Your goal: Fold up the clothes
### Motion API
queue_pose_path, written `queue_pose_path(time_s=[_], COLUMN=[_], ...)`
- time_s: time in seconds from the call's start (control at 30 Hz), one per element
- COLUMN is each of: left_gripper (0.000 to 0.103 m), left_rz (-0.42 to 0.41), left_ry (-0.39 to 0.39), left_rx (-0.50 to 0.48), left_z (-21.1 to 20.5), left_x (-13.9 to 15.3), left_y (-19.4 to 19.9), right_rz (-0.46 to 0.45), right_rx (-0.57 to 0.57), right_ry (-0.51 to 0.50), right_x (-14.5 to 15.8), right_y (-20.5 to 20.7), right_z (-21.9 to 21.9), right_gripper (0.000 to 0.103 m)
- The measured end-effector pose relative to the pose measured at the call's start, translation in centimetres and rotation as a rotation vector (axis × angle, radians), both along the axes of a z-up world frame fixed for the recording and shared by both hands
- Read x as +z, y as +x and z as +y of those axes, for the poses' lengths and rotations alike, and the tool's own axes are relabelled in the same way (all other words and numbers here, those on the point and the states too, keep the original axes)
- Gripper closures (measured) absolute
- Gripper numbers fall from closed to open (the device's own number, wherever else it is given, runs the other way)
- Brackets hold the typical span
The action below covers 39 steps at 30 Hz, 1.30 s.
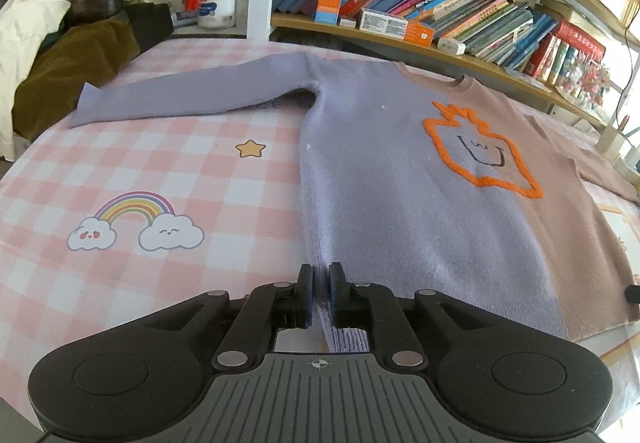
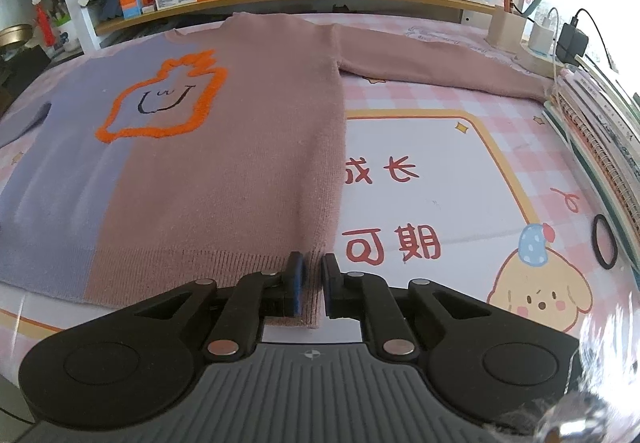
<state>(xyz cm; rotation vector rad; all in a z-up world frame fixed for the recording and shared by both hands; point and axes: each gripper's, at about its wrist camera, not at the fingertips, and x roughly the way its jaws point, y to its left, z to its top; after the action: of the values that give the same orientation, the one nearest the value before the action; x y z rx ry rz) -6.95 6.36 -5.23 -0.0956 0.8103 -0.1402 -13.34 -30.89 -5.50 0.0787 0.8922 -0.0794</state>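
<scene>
the sweater lies flat and face up on the pink checked table cover, its hem at the near edge and its neckline at the far side by the bookshelf, so its long axis runs straight away from both grippers. the left gripper sits at the near left hem corner, on the lilac half; its fingers are drawn close with the lilac ribbed edge between them, and they look to be pinching it, though a thin gap shows. the right gripper sits at the near right hem corner, on the dusty pink half; its fingers stand a little wider, with the pink ribbing between them, and i cannot tell for sure whether they are already biting on the cloth or only straddling it. the lilac sleeve stretches out to the far left and the pink sleeve to the far right, both spread wide from the body, the pink one reaching the stack of books at the right. each hand is at its own corner, neither nearer than the other, so the likely fold is hem toward neckline, carried away along that long axis; the two corners would need to travel level, or the hem will skew, and the outstretched sleeves are not yet tucked in.
</scene>
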Motion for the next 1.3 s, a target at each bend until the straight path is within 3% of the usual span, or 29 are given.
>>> queue_pose_path(time_s=[0.07,0.17,0.3,0.47,0.57,0.8,0.9,1.3], left_gripper=[0.086,0.078,0.075,0.054,0.045,0.04,0.031,0.026], left_rz=[-0.018,-0.06,-0.116,-0.14,-0.148,-0.138,-0.146,-0.092], left_ry=[0.006,0.018,0.033,0.047,0.05,0.09,0.114,0.165], left_rx=[0.0,-0.005,-0.018,-0.022,-0.002,0.045,0.054,0.133], left_z=[-0.1,-0.5,-1.0,-1.9,-2.5,-4.7,-5.6,-7.8], left_x=[0.4,1.1,2.4,3.2,3.5,4.1,4.4,4.5], left_y=[-0.4,-0.9,-1.3,-1.8,-2.1,-3.1,-3.7,-5.4], right_rz=[-0.004,-0.014,-0.034,-0.084,-0.1,-0.104,-0.106,-0.079], right_rx=[-0.015,-0.023,-0.024,-0.014,0.001,0.05,0.059,0.102], right_ry=[-0.009,0.002,0.001,-0.006,0.004,0.028,0.047,0.066], right_x=[0.1,0.5,1.1,2.4,2.8,3.0,3.1,1.9], right_y=[-0.2,-0.6,-1.2,-2.0,-2.2,-2.0,-2.1,-2.3], right_z=[-0.1,-0.1,0.2,0.9,0.8,-0.7,-1.7,-4.0], right_gripper=[0.07,0.068,0.066,0.045,0.041,0.038,0.036,0.023])
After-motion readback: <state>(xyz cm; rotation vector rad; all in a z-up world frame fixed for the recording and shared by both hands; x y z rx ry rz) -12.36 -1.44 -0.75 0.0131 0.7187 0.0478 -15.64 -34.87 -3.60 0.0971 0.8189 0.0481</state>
